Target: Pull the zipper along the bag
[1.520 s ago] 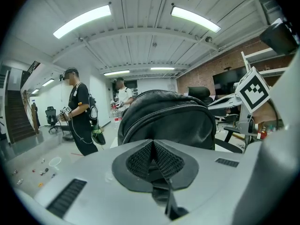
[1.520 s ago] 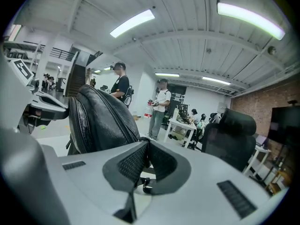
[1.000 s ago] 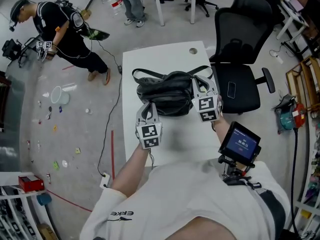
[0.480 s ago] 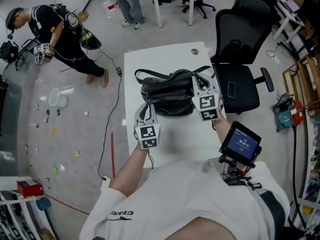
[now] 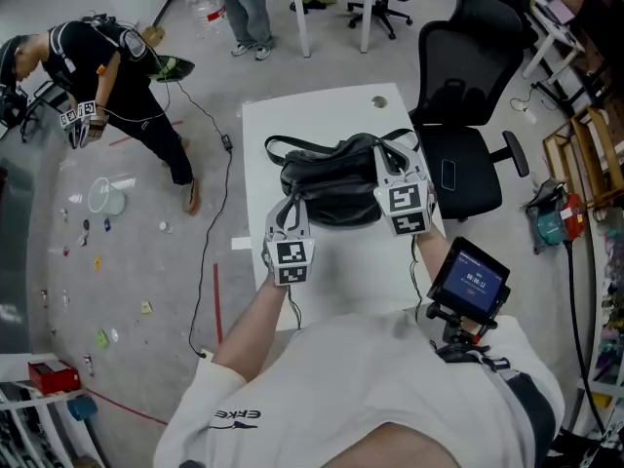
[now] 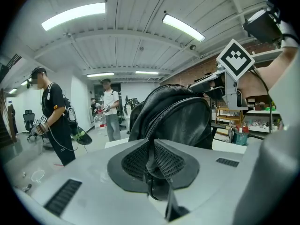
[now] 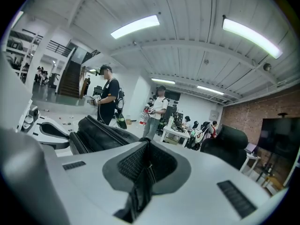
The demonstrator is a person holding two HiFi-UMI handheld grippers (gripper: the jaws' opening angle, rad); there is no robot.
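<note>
Fingers (image 6: 136,161) of the left gripper (image 6: 152,149) are clenched on a fold of the black bag (image 5: 331,188) at its near left end. Those of the right gripper (image 7: 145,156) pinch a thin black strip at its right end. The bag lies on the white table (image 5: 312,115) just beyond both pairs of fingers, its zipper (image 6: 164,114) running away from the left pair.
</note>
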